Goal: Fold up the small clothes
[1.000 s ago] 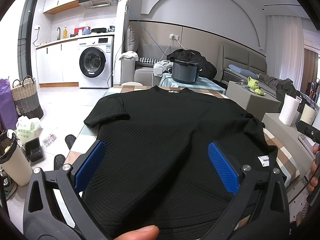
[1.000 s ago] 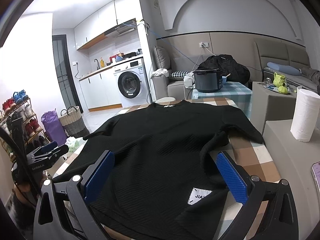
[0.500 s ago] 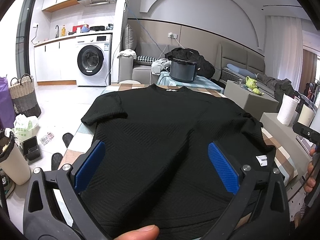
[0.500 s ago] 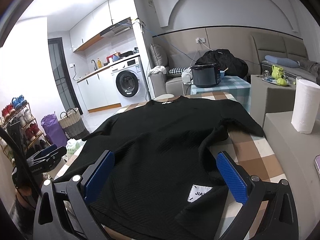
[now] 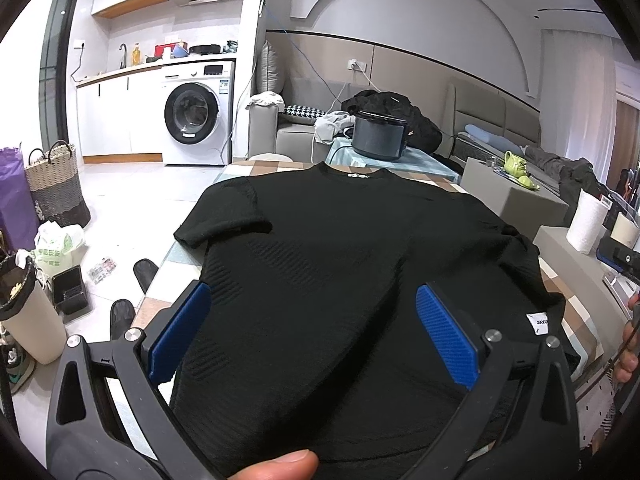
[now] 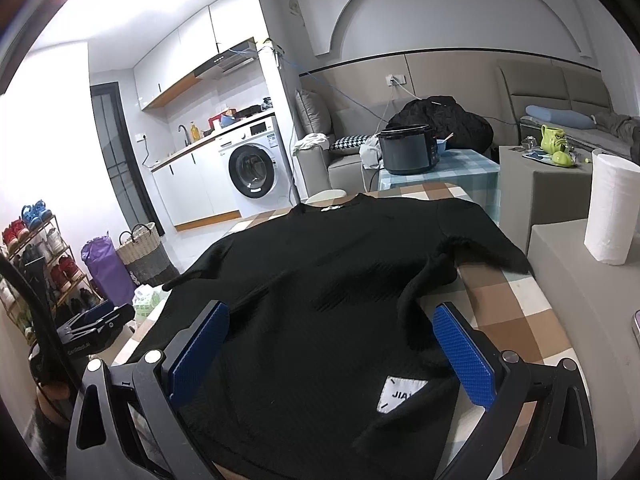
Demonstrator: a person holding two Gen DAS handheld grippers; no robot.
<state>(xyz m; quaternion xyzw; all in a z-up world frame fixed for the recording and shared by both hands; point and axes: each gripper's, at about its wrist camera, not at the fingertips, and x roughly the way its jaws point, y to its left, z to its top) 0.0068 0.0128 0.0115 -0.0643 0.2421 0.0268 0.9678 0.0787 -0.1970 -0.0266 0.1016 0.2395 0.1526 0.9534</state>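
Note:
A black short-sleeved T-shirt [image 5: 332, 264] lies spread flat on a checked table [image 6: 516, 312], collar at the far end and hem toward me. A white label [image 6: 402, 394] sits near its right hem. My left gripper [image 5: 312, 332] hovers open over the hem's left half, blue pads [image 5: 180, 332] wide apart with no cloth between them. My right gripper [image 6: 330, 348] hovers open over the hem's right half, the T-shirt [image 6: 320, 288] beneath it; its right pad is above the table beside the shirt's edge. The right sleeve [image 6: 480, 248] is slightly rumpled.
A dark rice cooker [image 5: 378, 136] stands on a second table beyond the collar. Paper towel roll [image 6: 610, 208] sits on a grey block at right. Floor at left holds a woven basket [image 5: 56, 184], a bin [image 5: 24, 308] and slippers [image 5: 144, 272]. A washing machine [image 5: 196, 114] stands behind.
Both grippers have crept slightly forward and lower over the hem; the shirt looks a little closer. Both stay open, and the shirt lies as before.

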